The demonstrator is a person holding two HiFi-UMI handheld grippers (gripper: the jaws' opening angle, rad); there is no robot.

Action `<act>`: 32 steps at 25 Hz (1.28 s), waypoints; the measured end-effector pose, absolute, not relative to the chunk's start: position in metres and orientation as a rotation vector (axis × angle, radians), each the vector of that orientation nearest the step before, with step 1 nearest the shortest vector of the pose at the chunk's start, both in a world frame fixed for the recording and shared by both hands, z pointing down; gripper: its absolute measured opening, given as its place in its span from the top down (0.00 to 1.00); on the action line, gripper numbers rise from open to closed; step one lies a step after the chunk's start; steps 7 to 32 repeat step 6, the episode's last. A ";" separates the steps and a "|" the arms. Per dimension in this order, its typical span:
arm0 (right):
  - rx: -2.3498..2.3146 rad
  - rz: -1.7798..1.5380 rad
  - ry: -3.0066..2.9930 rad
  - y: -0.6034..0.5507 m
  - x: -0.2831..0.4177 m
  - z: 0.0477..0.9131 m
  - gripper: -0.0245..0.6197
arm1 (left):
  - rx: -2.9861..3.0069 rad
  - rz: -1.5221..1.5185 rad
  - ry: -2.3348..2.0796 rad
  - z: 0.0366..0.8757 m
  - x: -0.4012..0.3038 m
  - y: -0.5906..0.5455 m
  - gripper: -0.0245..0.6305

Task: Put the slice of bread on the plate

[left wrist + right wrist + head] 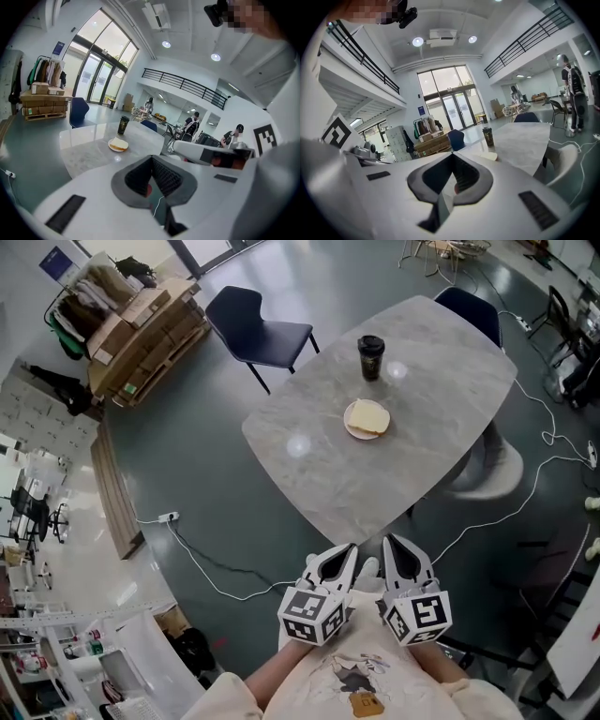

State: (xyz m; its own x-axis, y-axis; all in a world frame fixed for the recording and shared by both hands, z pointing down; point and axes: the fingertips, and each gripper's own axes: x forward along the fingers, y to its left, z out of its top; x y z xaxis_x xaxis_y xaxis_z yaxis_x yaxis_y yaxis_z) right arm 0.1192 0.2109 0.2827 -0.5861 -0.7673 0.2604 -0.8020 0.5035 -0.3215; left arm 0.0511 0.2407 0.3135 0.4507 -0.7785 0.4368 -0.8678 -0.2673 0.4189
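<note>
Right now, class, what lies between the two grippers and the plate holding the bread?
Only bare table, as the head view shows; the cup stands beyond the plate.

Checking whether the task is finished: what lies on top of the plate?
A slice of bread lies on the plate; only the plate's rim shows. Its middle is hidden under the bread.

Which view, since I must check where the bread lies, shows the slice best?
The head view: from above, the bread slice lies whole on the plate. The left gripper view shows it small, from the side. The right gripper view shows only a pale sliver past the right tool.
</note>
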 end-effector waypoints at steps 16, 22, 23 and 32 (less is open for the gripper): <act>1.370 0.624 -2.650 0.227 0.109 0.290 0.96 | 2.069 0.172 -1.378 0.324 0.044 0.255 0.95; 1.370 0.624 -2.650 0.227 0.109 0.290 0.96 | 2.069 0.172 -1.378 0.324 0.044 0.255 0.95; 1.370 0.624 -2.650 0.227 0.109 0.290 0.96 | 2.069 0.172 -1.378 0.324 0.044 0.255 0.95; 1.370 0.624 -2.650 0.227 0.109 0.290 0.96 | 2.069 0.172 -1.378 0.324 0.044 0.255 0.95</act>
